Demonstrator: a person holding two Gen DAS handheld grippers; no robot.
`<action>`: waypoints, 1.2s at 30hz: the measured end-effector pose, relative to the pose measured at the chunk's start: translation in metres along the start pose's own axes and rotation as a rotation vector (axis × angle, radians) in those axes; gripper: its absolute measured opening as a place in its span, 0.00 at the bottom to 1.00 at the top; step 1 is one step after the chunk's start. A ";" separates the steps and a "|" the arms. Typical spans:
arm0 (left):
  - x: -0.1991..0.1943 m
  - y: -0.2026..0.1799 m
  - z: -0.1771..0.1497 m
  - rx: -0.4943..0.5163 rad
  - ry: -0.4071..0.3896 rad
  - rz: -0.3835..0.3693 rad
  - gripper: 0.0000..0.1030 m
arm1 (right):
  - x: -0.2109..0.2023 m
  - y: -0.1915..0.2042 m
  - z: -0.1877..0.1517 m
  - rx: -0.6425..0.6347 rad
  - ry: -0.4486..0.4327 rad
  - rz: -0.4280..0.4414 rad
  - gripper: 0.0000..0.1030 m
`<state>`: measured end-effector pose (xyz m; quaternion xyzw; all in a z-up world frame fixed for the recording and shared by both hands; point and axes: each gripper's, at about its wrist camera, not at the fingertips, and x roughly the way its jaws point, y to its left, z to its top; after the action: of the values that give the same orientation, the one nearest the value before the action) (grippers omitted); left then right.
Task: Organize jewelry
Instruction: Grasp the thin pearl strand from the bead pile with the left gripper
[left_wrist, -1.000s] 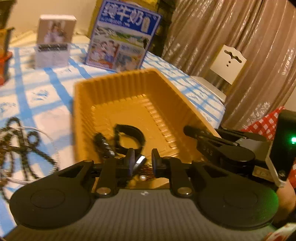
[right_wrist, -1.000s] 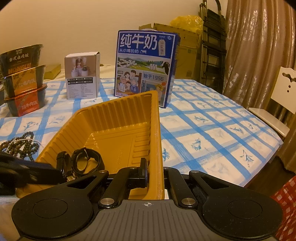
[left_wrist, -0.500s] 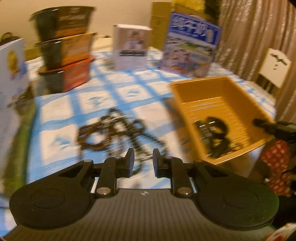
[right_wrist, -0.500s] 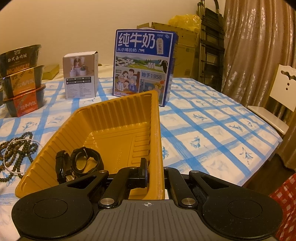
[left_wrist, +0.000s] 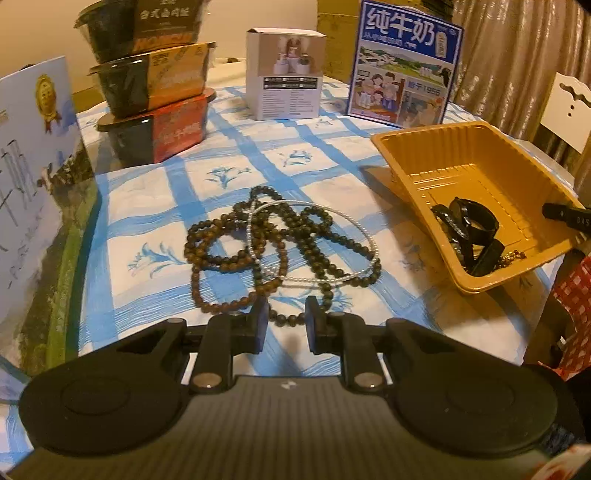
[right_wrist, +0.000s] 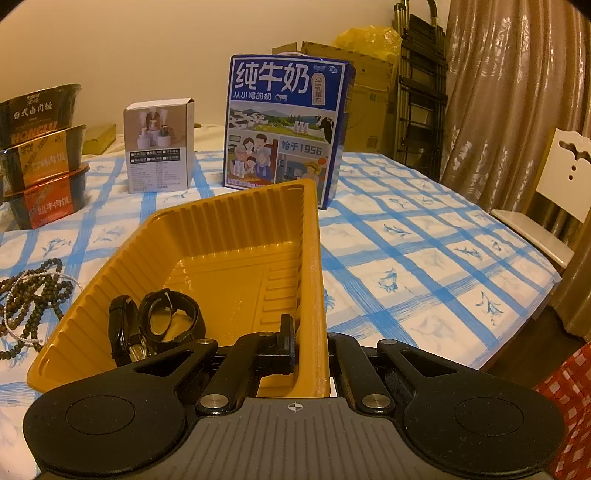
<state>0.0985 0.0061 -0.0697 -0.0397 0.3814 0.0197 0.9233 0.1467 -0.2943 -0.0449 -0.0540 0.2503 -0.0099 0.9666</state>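
A tangle of dark bead necklaces (left_wrist: 273, 251) with a thin white pearl strand (left_wrist: 332, 275) lies on the blue-checked tablecloth, just ahead of my left gripper (left_wrist: 285, 319), which is open and empty. The yellow tray (left_wrist: 417, 177) to the right holds black bracelets (left_wrist: 469, 225) and a gold chain (left_wrist: 511, 255). In the right wrist view my right gripper (right_wrist: 310, 343) is shut on the yellow tray's right wall (right_wrist: 314, 236); the black bracelets (right_wrist: 166, 321) lie inside it. The beads (right_wrist: 33, 295) show at far left there.
Stacked food bowls (left_wrist: 155, 92), a white box (left_wrist: 286, 88) and a blue milk carton (left_wrist: 404, 70) stand at the back. A blue-and-white carton (left_wrist: 33, 199) stands close on the left. A white chair (right_wrist: 554, 206) and curtains are beyond the table's right edge.
My left gripper has swung left from over the tray to the bead necklaces, leaving the gold chain in the tray. The right gripper and the tray have stayed put.
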 end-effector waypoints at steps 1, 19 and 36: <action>0.001 -0.002 0.000 0.009 -0.001 -0.006 0.18 | 0.000 0.000 0.000 0.000 0.000 0.000 0.03; 0.039 -0.051 0.001 0.408 -0.027 -0.002 0.18 | 0.001 -0.001 -0.001 0.001 0.002 0.001 0.03; 0.074 -0.072 -0.008 0.814 0.008 0.033 0.05 | 0.003 -0.004 -0.003 0.018 0.008 0.004 0.03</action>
<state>0.1504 -0.0663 -0.1234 0.3350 0.3621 -0.1181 0.8618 0.1480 -0.2983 -0.0487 -0.0447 0.2540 -0.0103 0.9661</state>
